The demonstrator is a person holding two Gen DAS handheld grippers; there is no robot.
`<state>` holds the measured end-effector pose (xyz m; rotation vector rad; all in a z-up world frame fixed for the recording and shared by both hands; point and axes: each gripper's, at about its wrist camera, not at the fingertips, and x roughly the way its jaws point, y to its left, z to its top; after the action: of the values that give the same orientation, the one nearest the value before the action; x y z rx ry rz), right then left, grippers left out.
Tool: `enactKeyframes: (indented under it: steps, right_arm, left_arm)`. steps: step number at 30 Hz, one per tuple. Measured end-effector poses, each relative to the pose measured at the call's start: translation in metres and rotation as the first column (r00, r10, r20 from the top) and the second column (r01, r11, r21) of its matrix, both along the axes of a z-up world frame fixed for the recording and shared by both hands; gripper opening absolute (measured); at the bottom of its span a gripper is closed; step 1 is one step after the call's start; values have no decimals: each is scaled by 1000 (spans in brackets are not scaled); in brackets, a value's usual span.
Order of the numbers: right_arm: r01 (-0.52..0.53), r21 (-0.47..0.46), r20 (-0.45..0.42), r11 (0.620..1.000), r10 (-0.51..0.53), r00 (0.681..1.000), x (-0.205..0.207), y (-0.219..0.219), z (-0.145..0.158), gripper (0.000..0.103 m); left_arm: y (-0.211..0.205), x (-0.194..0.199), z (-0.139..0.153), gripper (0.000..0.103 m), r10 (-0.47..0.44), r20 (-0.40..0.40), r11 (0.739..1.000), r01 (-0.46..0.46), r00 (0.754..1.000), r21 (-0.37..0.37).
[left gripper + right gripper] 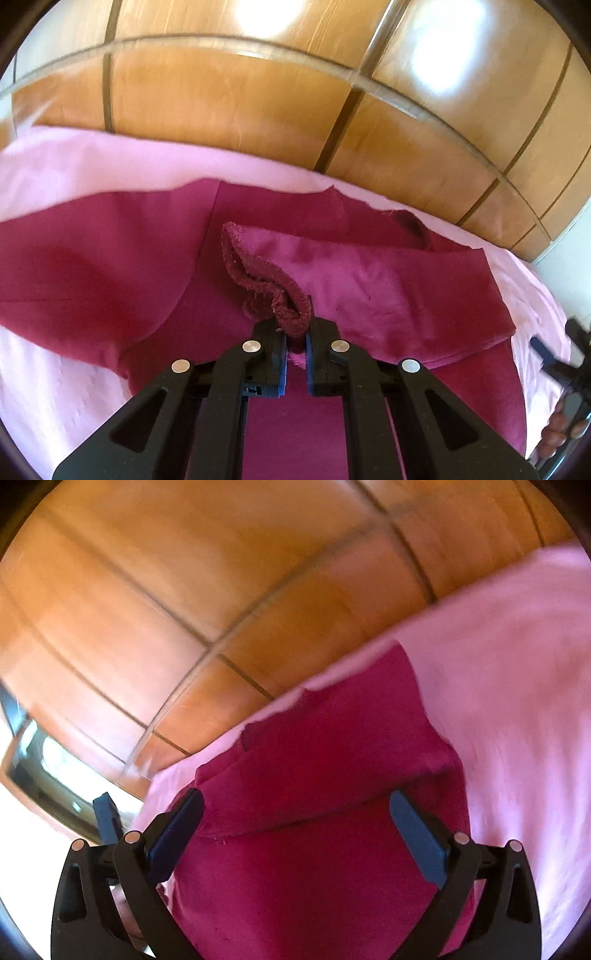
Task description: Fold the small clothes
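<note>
Magenta garment (369, 280) lies spread over a pink sheet (74, 166), filling the middle and lower part of the left wrist view. Its dark ribbed hem (258, 273) curls up from the cloth into the left hand-held gripper (295, 343) at lower centre, whose jaws are clenched on it. In the right wrist view, the right hand-held gripper (295, 827) stands spread wide above the garment, grasping nothing. Beyond the sheet, wooden panels (229, 96) fill the upper frame.

A home: terracotta tiled floor (229, 96) beneath a pink-sheeted surface (74, 387).
</note>
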<state>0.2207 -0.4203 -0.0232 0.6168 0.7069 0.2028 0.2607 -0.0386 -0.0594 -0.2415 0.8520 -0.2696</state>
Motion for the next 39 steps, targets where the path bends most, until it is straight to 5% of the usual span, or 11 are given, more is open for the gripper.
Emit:
enactKeyframes:
  steps: [4,7,10,14,18,25,31,36,39]
  right_arm:
    - [27,-186,-59,982,-38,998,39,21,-14,100]
    - [30,-286,-175,958,-83,981,54,27,-53,99]
    - [31,-394,-146,919,-95,985,52,41,-68,99]
    - [18,-477,-167,878,-111,980,56,52,-71,101]
    - [14,-508,-174,861,-119,977,58,58,-75,101]
    - [20,-510,-171,860,-124,977,59,54,-70,101]
    - [24,-520,-165,854,-127,978,58,54,-70,101]
    - [25,-528,-162,849,-130,978,58,55,-71,101]
    - [25,-534,-162,845,-131,978,58,55,-71,101]
  left_arm:
    - [0,2,-5,6,24,7,1000,-24,1000,6]
    - [2,6,-16,6,56,15,994,-57,998,90]
    - [1,15,-36,11,68,-45,989,-62,997,133]
    - [0,16,-37,15,83,-14,985,-80,996,153]
    - [21,-2,-30,46,132,-32,990,-130,991,59]
    - [91,-62,-12,47,263,-27,954,-265,964,-140]
    - [189,-99,-23,47,445,-89,859,-453,891,-241]
    - [287,-120,-38,47,598,-175,712,-618,782,-333]
    - [334,-119,-40,47,654,-206,645,-678,728,-352]
